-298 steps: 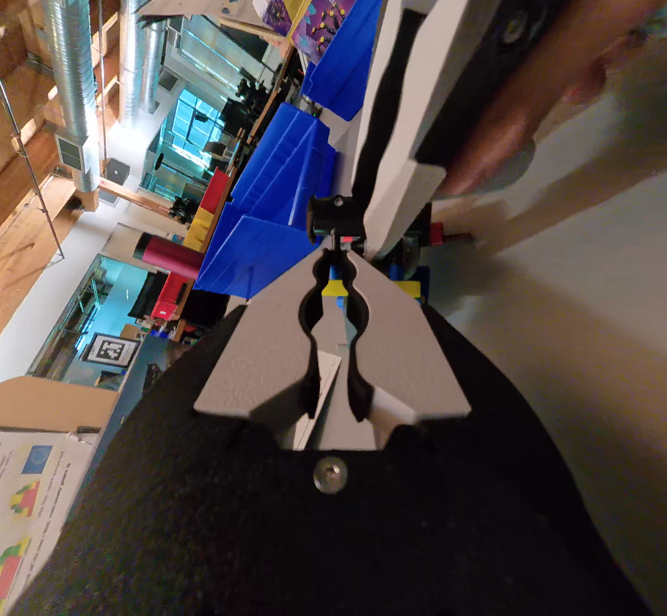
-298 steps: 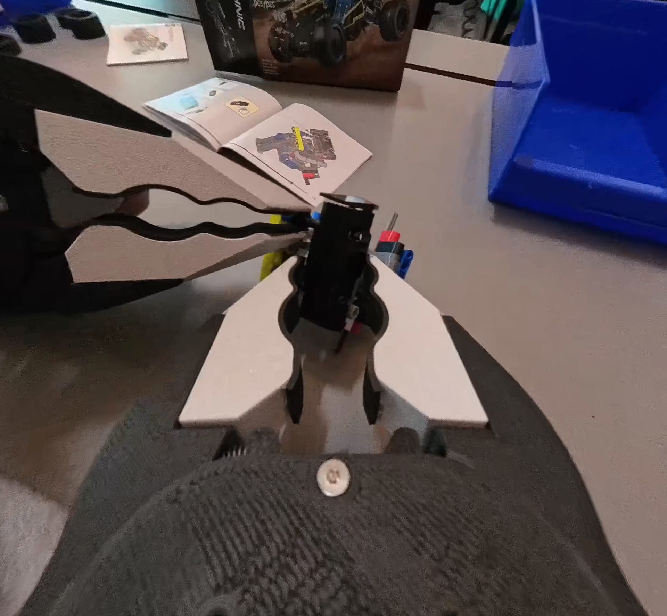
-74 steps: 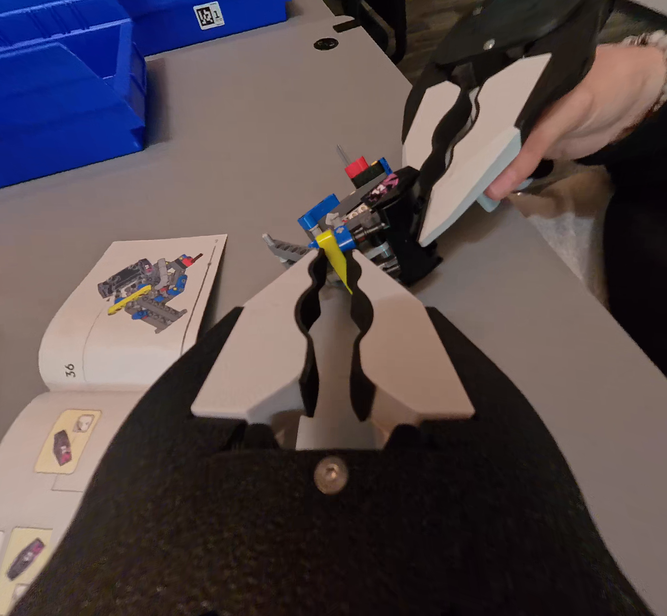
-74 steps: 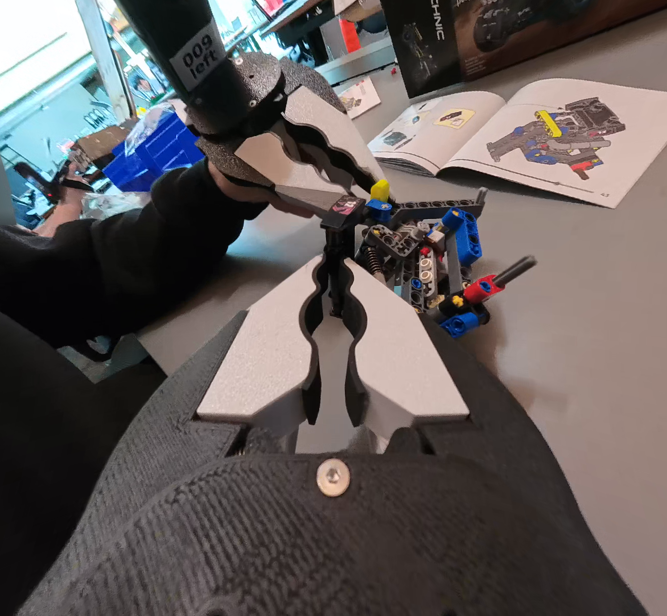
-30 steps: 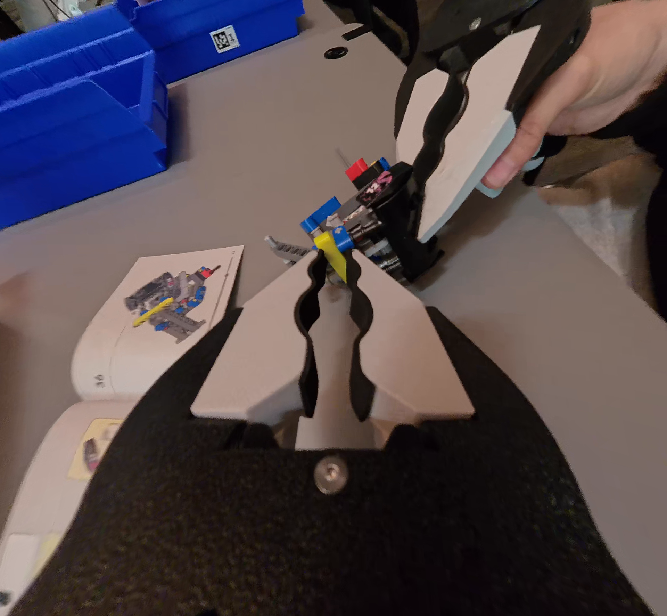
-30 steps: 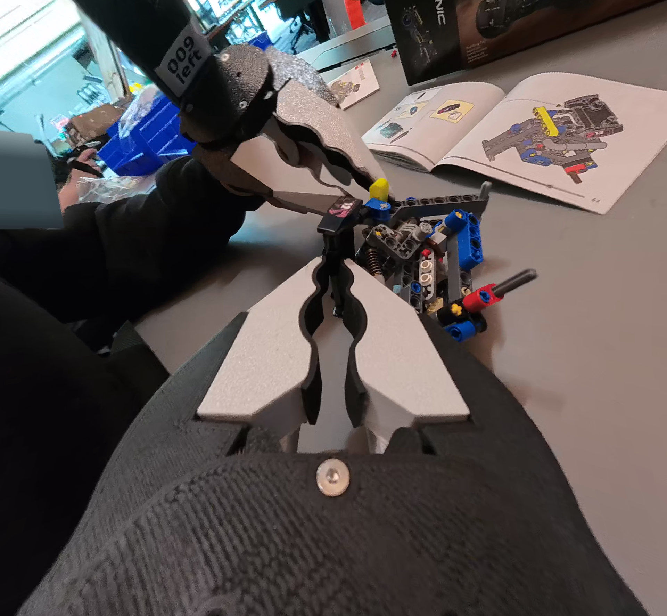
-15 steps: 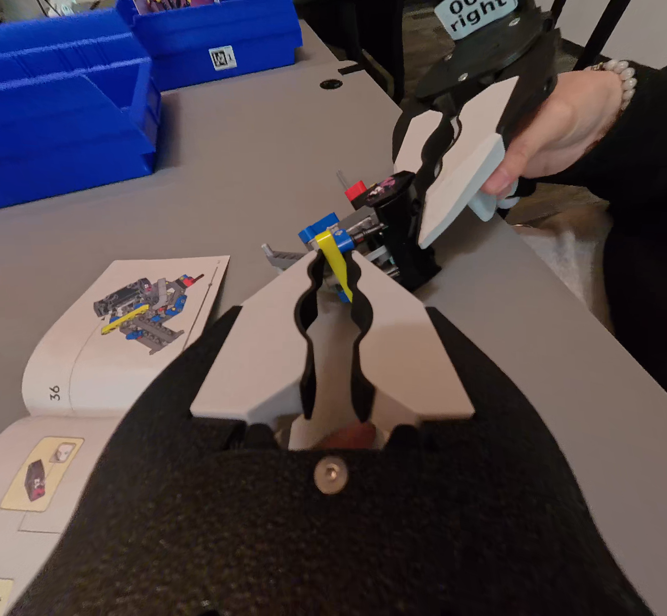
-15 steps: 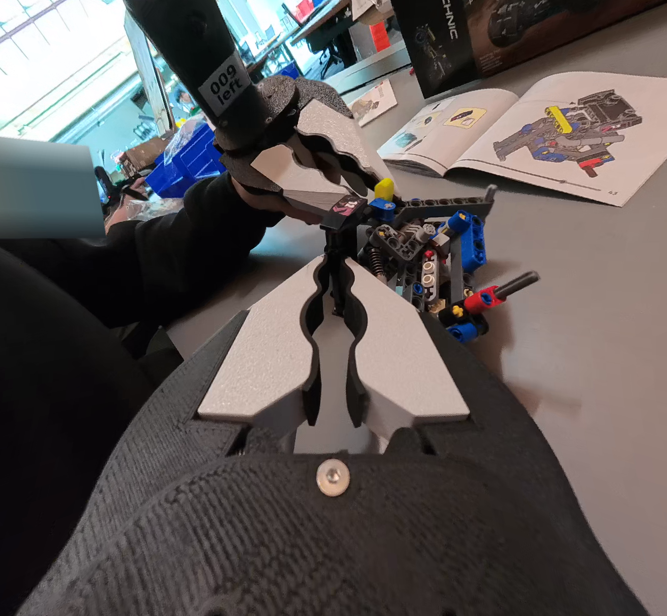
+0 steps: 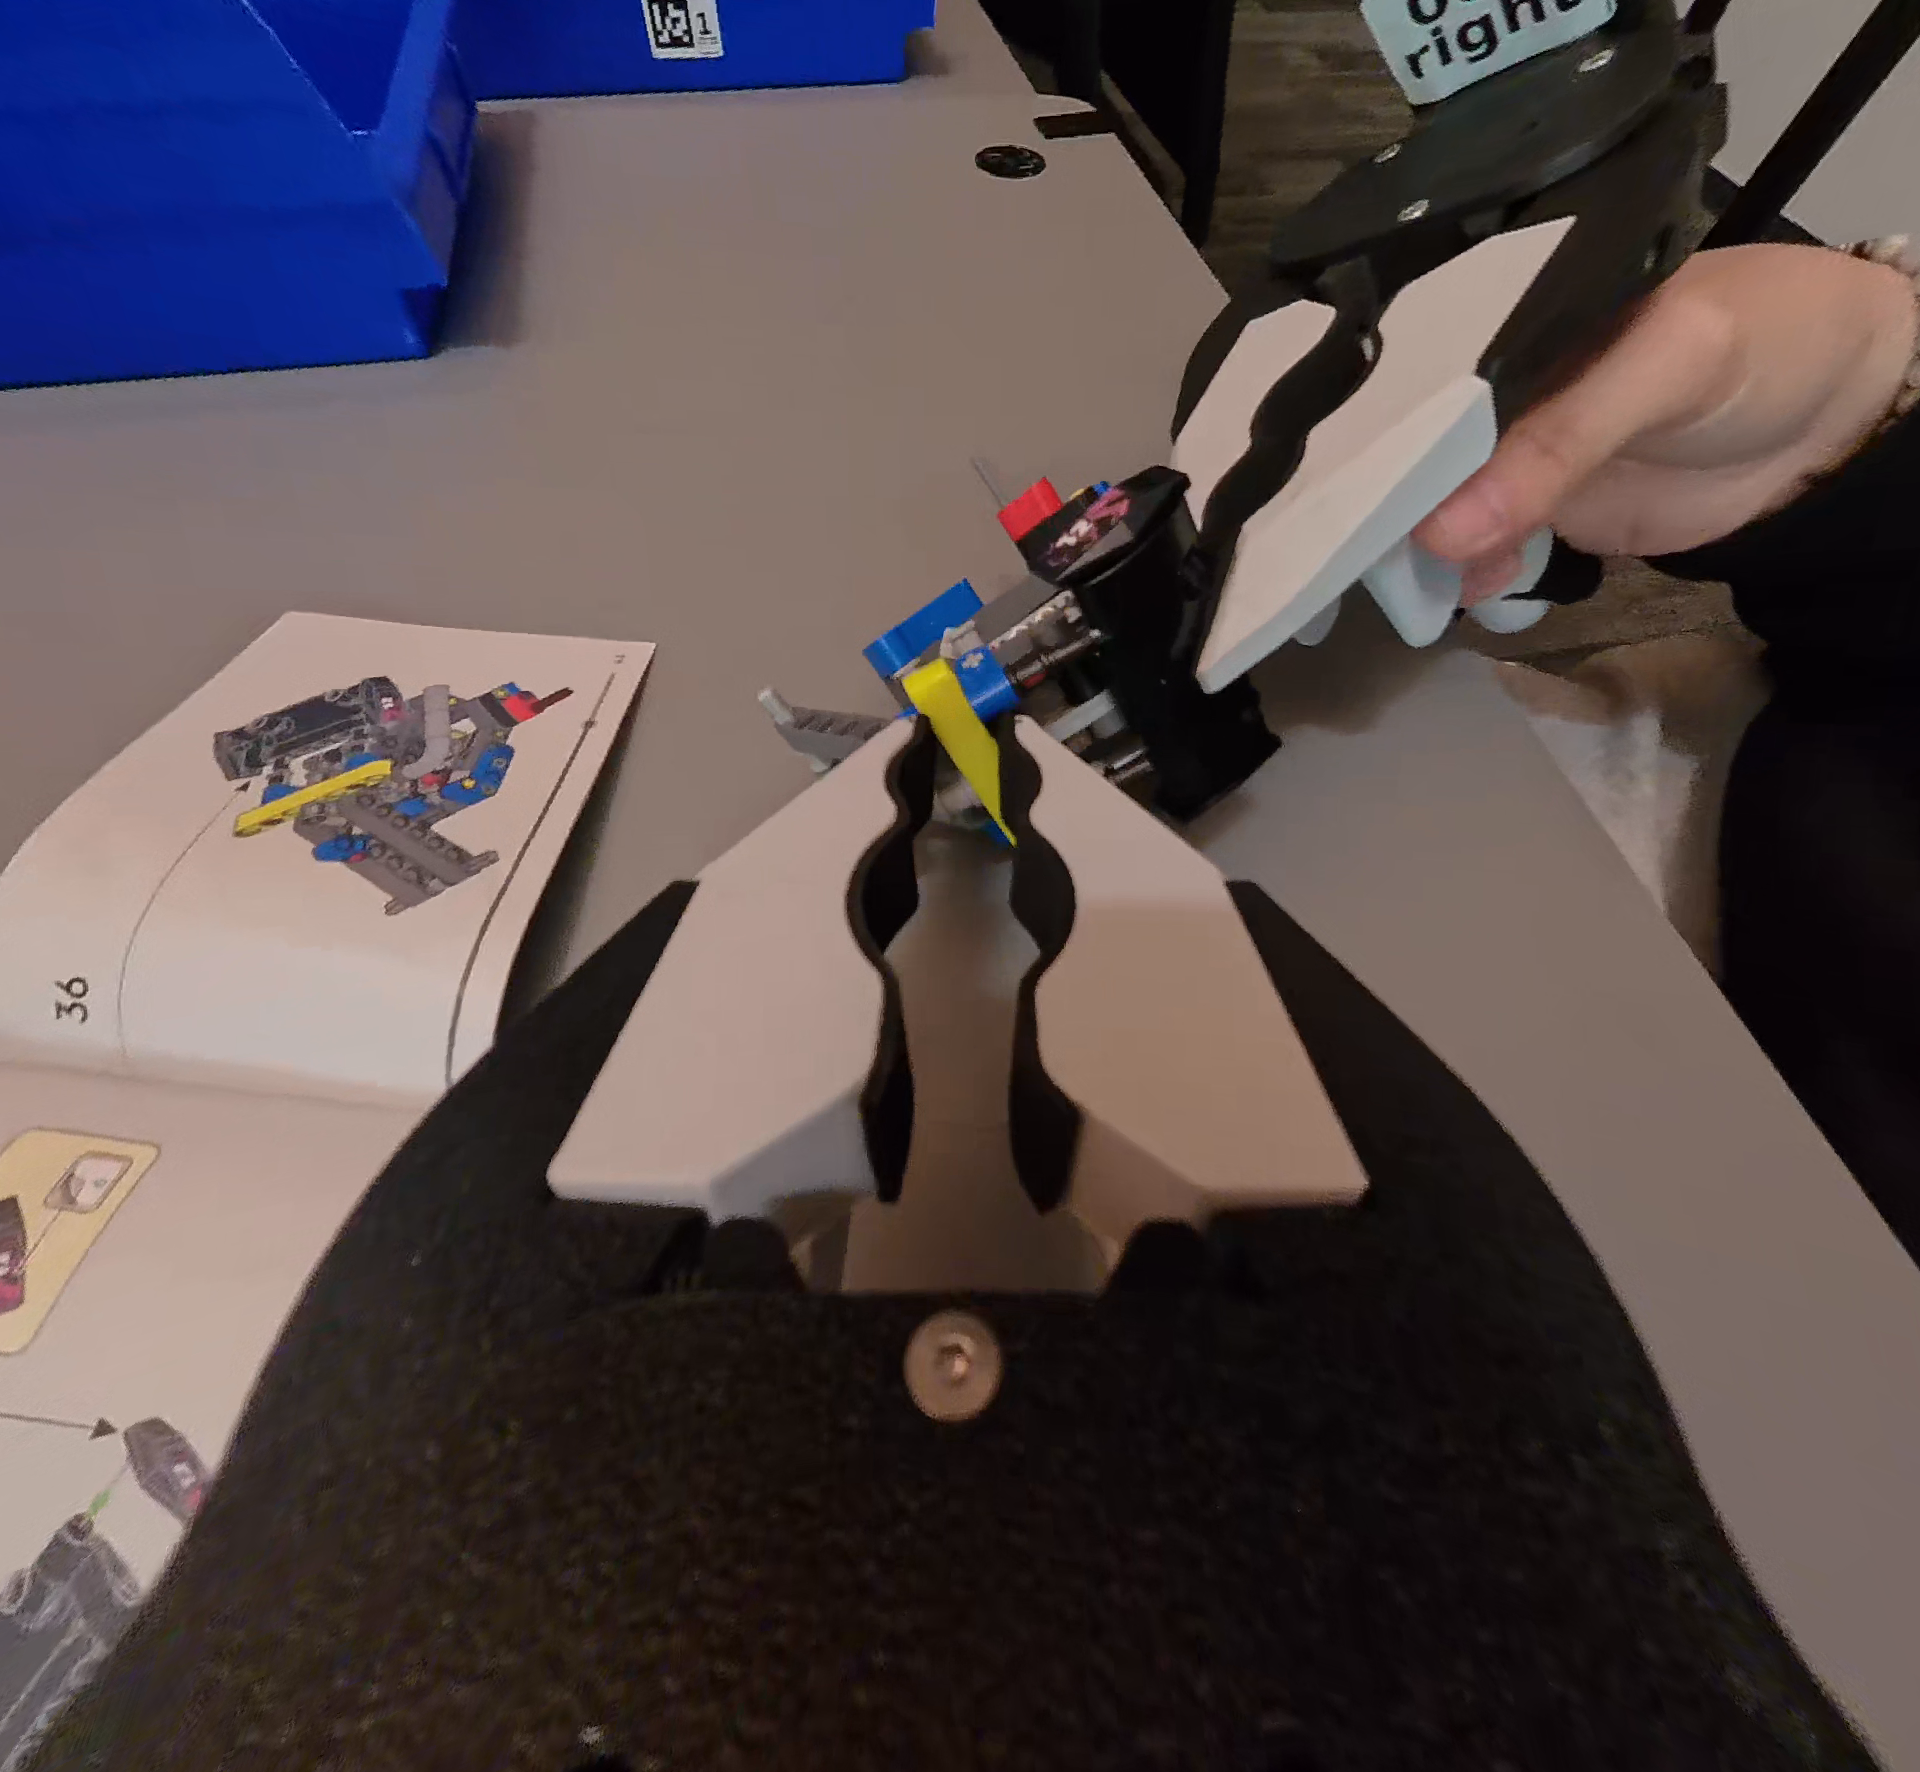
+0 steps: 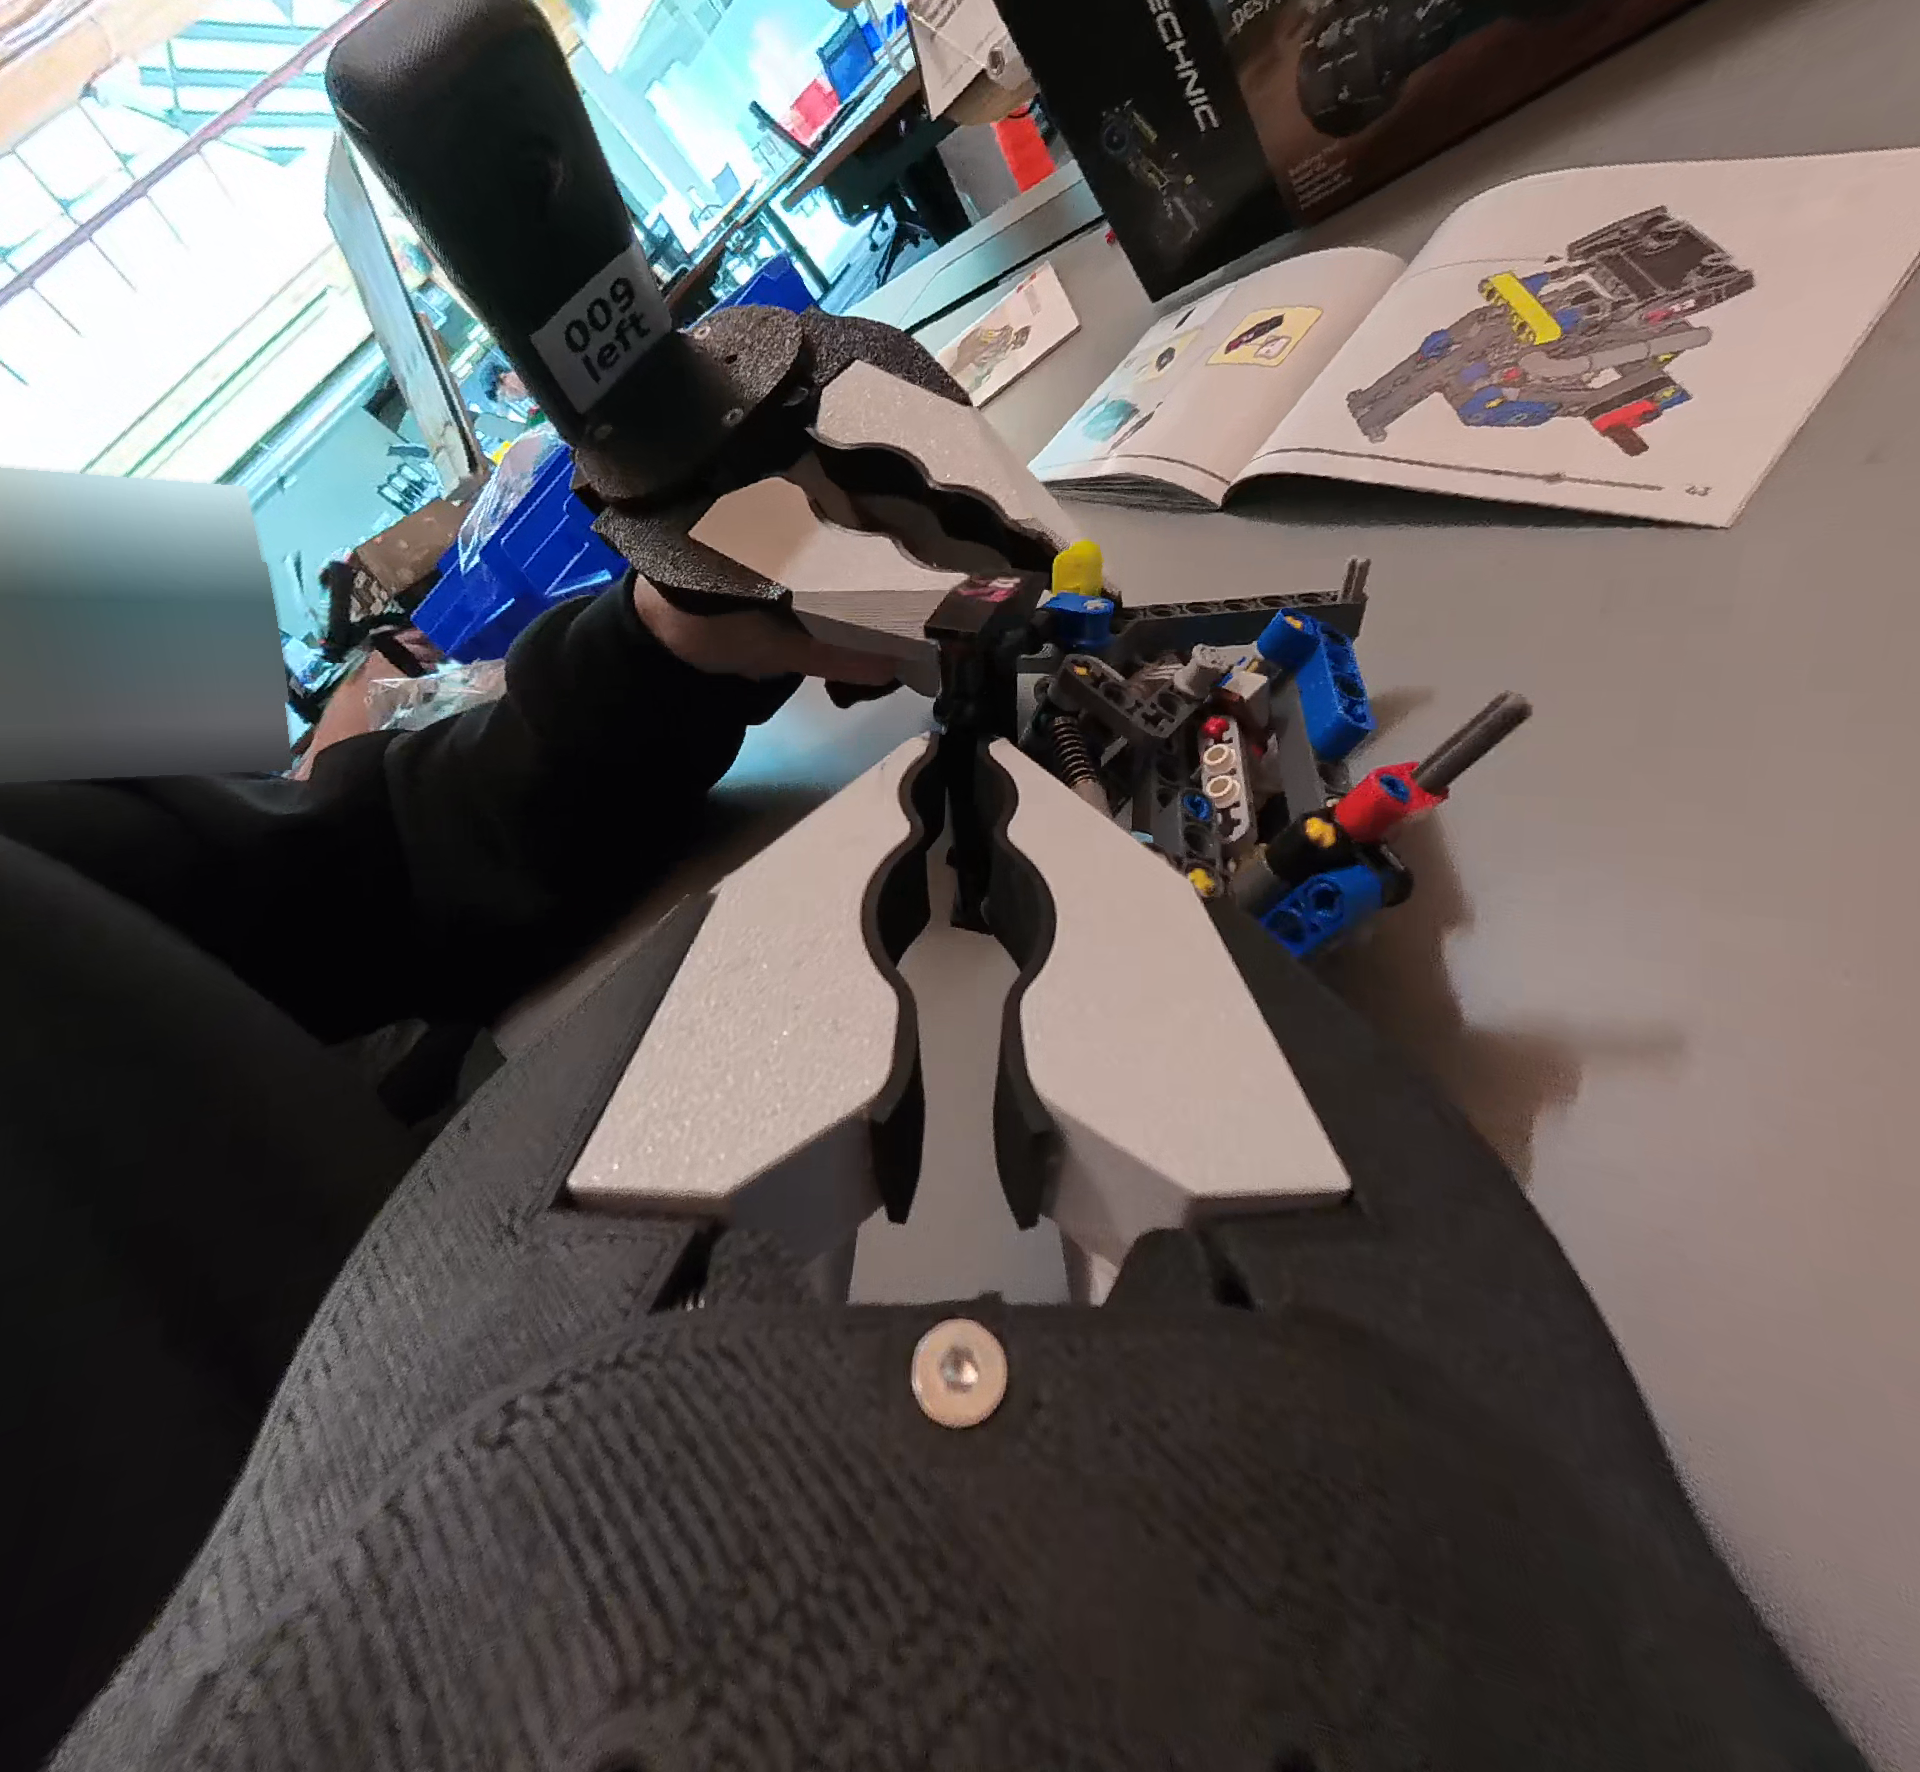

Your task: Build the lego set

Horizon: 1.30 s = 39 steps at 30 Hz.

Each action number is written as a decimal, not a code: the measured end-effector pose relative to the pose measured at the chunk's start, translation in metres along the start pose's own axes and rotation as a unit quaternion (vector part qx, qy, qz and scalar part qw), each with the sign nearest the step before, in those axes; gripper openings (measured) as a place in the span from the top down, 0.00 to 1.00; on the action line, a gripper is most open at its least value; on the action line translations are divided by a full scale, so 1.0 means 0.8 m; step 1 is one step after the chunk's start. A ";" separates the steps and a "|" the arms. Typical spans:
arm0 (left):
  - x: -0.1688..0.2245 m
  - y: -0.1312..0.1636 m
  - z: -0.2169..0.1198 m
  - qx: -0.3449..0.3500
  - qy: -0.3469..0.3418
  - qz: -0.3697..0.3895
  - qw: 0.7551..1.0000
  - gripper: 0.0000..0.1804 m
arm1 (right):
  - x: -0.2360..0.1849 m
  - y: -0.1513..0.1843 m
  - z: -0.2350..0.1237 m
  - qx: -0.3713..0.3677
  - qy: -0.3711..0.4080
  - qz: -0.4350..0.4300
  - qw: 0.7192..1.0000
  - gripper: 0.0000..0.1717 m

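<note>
Two tongs grip our brick model (image 9: 1049,642): left tongs (image 9: 961,746) pinch its yellow beam (image 9: 961,735), right tongs (image 10: 961,756) clamp its black panel (image 10: 966,787); uneven pulling could pop pieces apart.

Right hand-held gripper (image 10: 961,756) clamped on black panel (image 10: 964,735) of brick model (image 10: 1226,746), grey table (image 10: 1662,891).

Indoor light is falling evenly and softly on the grey desk (image 9: 727,351), moderately bright. Daylight is blowing out the windows (image 10: 156,195) at upper left of the right wrist view. A soft shadow is trailing right of the brick model (image 10: 1226,766). Wide-angle lenses are bending the edges; slight motion blur is softening near foregrounds.
</note>
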State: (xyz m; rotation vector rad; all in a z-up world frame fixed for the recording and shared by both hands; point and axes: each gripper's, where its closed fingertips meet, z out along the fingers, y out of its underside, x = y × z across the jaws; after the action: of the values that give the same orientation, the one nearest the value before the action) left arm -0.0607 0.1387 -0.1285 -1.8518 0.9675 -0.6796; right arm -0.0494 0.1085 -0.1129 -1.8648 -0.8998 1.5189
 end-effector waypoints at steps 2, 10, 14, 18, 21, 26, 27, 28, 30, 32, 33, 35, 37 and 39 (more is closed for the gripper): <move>0.000 0.001 -0.001 0.001 0.004 0.001 1.000 0.95 | 0.000 0.001 0.002 0.001 -0.001 0.001 1.000 0.99; 0.001 0.001 -0.005 -0.009 0.006 -0.010 1.000 0.95 | -0.003 0.000 0.002 0.004 -0.021 0.011 1.000 1.00; -0.001 0.001 -0.004 -0.003 0.007 -0.026 1.000 0.95 | -0.002 -0.001 0.003 0.007 -0.022 0.009 1.000 1.00; -0.002 0.001 -0.003 -0.002 0.003 -0.026 1.000 0.95 | -0.001 0.000 0.004 0.004 -0.008 -0.020 1.000 0.99; -0.002 0.002 -0.004 -0.007 -0.002 -0.017 1.000 0.95 | 0.000 0.001 0.004 0.007 -0.008 -0.022 1.000 0.99; -0.004 0.002 -0.003 -0.008 -0.006 -0.012 1.000 0.95 | 0.000 -0.001 0.005 0.016 0.014 -0.053 0.998 0.99; -0.004 0.002 -0.003 -0.008 -0.009 -0.012 1.000 0.95 | 0.000 -0.002 0.004 0.024 0.016 -0.052 0.998 0.99; -0.004 0.001 -0.002 -0.009 -0.013 -0.013 1.000 0.95 | 0.001 -0.003 0.004 0.029 0.018 -0.044 0.998 0.99; -0.006 0.002 0.000 -0.015 -0.023 -0.009 1.000 0.95 | 0.004 -0.003 0.003 0.028 0.030 -0.046 0.998 0.99; -0.006 0.002 -0.001 -0.016 -0.027 0.001 1.000 0.95 | 0.004 -0.003 0.004 0.022 0.037 -0.038 0.998 0.99; -0.006 0.003 -0.002 -0.014 -0.022 0.008 1.000 0.95 | 0.003 -0.002 0.005 0.018 0.036 -0.033 0.999 0.99; -0.006 0.003 -0.003 -0.009 -0.015 0.014 1.000 0.95 | 0.002 -0.001 0.006 0.013 0.030 -0.025 0.999 0.99; -0.006 0.004 -0.004 -0.009 -0.018 0.035 0.999 0.96 | 0.003 0.000 0.007 0.003 0.026 -0.026 0.999 0.99; -0.005 0.004 -0.004 -0.005 -0.015 0.037 0.999 0.96 | 0.002 0.001 0.007 -0.007 0.023 -0.029 0.999 0.99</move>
State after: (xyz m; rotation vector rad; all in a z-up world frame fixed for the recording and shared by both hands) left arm -0.0662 0.1396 -0.1300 -1.8213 1.0166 -0.6004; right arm -0.0546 0.1092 -0.1156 -1.8599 -0.9367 1.4325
